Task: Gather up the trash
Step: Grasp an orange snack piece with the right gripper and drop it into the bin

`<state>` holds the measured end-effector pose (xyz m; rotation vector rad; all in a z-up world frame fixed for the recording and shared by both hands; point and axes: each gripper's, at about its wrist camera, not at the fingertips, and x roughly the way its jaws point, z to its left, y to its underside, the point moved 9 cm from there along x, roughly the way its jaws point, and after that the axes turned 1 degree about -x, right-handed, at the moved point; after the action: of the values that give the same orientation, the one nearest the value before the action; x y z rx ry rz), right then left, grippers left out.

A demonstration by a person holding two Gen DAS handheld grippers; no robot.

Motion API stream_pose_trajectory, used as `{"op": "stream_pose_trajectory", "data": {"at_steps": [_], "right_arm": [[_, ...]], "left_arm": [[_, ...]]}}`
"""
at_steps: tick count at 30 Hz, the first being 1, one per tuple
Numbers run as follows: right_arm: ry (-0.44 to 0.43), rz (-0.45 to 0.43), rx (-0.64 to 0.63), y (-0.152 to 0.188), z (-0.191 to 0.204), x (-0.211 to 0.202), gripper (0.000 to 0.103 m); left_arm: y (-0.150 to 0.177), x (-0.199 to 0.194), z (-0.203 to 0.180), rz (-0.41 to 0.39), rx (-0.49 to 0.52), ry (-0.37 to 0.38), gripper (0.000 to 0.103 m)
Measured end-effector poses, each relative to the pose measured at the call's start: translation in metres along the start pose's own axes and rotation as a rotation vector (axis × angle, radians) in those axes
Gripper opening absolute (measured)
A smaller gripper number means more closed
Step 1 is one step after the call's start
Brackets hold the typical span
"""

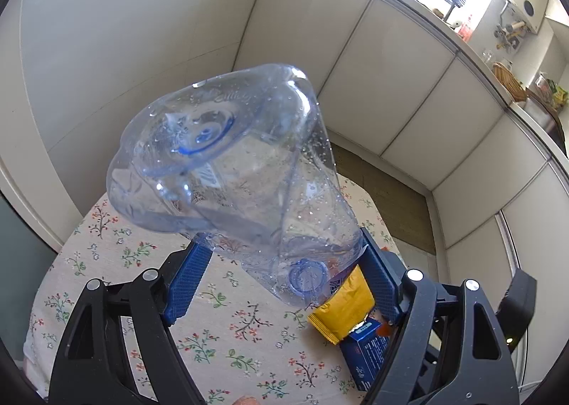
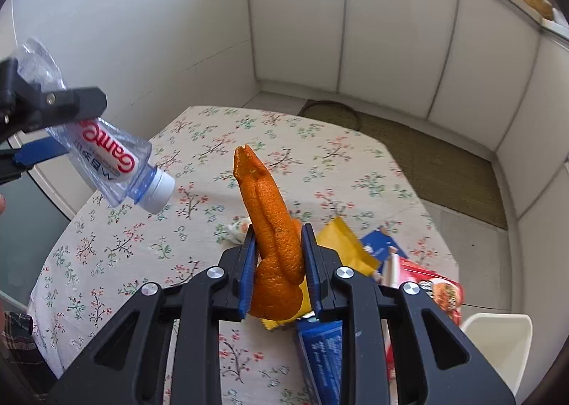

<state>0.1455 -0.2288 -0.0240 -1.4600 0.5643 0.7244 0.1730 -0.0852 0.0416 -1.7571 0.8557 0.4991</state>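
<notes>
My left gripper (image 1: 284, 259) is shut on a crumpled clear plastic bottle (image 1: 227, 170), held in the air above the table, base toward the camera. The same bottle (image 2: 113, 163), with a red label and white cap, shows at the left of the right wrist view, held by the left gripper (image 2: 53, 124). My right gripper (image 2: 279, 259) is shut on an orange peel (image 2: 270, 220) that stands up between the blue pads, above the table.
A table with a floral cloth (image 2: 135, 248) lies below. On it lie a yellow packet (image 1: 341, 309), a blue box (image 1: 370, 351), a red box (image 2: 437, 287) and a small crumpled wrapper (image 2: 236, 227). White cabinets (image 2: 391, 31) stand behind. A white chair (image 2: 498, 341) is at right.
</notes>
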Motion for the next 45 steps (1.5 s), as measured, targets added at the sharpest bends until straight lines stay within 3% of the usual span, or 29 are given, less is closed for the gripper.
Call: {"op": "stream_pose_trajectory", "data": {"at_steps": [15,29,30,31,34,37,45], "right_arm": [[0.187,-0.082,0.161,0.020,-0.103,-0.066,0.025],[0.473,-0.059,0.360,0.077,-0.219,-0.115,0.028],[0.498,-0.059,0.372,0.081,-0.225,-0.119,0.034],[0.518,-0.065,0.387,0.086,-0.234,-0.126,0.048],[0.582,-0.101,0.428,0.098,-0.253,-0.149,0.075],[0.647,-0.130,0.464,0.110,-0.267,-0.170,0.093],[0.722,-0.121,0.539,0.149,-0.300,-0.200,0.096]], "left_arm": [[0.030,0.009,-0.073,0.027,0.107,0.068,0.077],[0.070,0.019,-0.141,0.076,0.214,0.130,0.077],[0.075,0.020,-0.148,0.082,0.225,0.136,0.077],[0.079,0.021,-0.153,0.088,0.234,0.142,0.077],[0.092,0.026,-0.170,0.110,0.258,0.170,0.077],[0.104,0.028,-0.189,0.121,0.285,0.204,0.077],[0.134,0.033,-0.236,0.169,0.331,0.326,0.077]]}}
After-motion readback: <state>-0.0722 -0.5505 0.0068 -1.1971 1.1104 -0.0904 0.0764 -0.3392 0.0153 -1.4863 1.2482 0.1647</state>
